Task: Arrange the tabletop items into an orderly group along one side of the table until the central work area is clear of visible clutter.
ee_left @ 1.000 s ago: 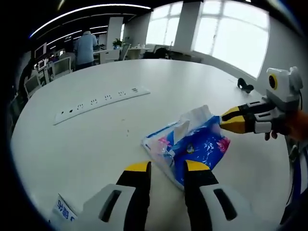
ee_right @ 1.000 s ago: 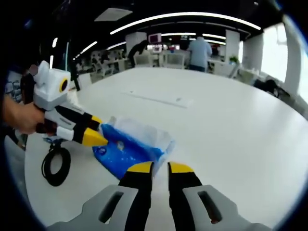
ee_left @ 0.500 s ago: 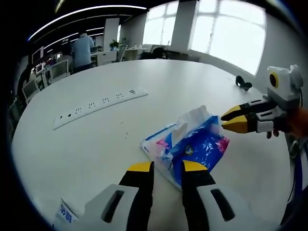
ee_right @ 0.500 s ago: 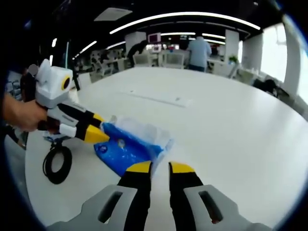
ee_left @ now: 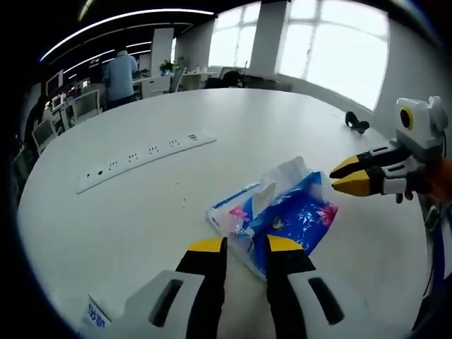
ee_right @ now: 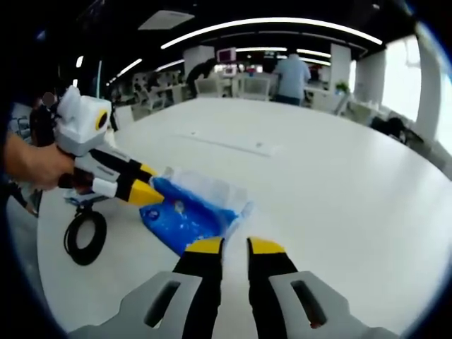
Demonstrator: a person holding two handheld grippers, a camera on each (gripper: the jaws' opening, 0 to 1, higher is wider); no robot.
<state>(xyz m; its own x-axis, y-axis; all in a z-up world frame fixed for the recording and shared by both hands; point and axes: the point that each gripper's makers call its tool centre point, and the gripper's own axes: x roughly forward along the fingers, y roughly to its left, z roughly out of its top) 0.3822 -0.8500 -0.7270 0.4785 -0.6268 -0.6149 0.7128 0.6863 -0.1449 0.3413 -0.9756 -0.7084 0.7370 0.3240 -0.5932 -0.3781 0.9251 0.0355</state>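
Observation:
A blue and white tissue pack lies on the round white table, with white tissue sticking out of its top. My left gripper is open by a narrow gap, and the pack's near corner sits between its yellow tips. In the right gripper view the left gripper points down at the left edge of the pack. My right gripper hovers just short of the pack's near edge, its jaws a slit apart with bare table between them. Seen from the left, the right gripper is close beside the pack's right corner.
A long white power strip lies farther out on the table, also in the right gripper view. A black cable coil sits near the table edge. A small black object and a printed label also lie on the table. A person stands among desks beyond.
My left jaws have narrowed slightly around the pack's corner, and the left gripper has edged in against the pack. The right gripper's tips have drawn slightly back from the pack's right corner.

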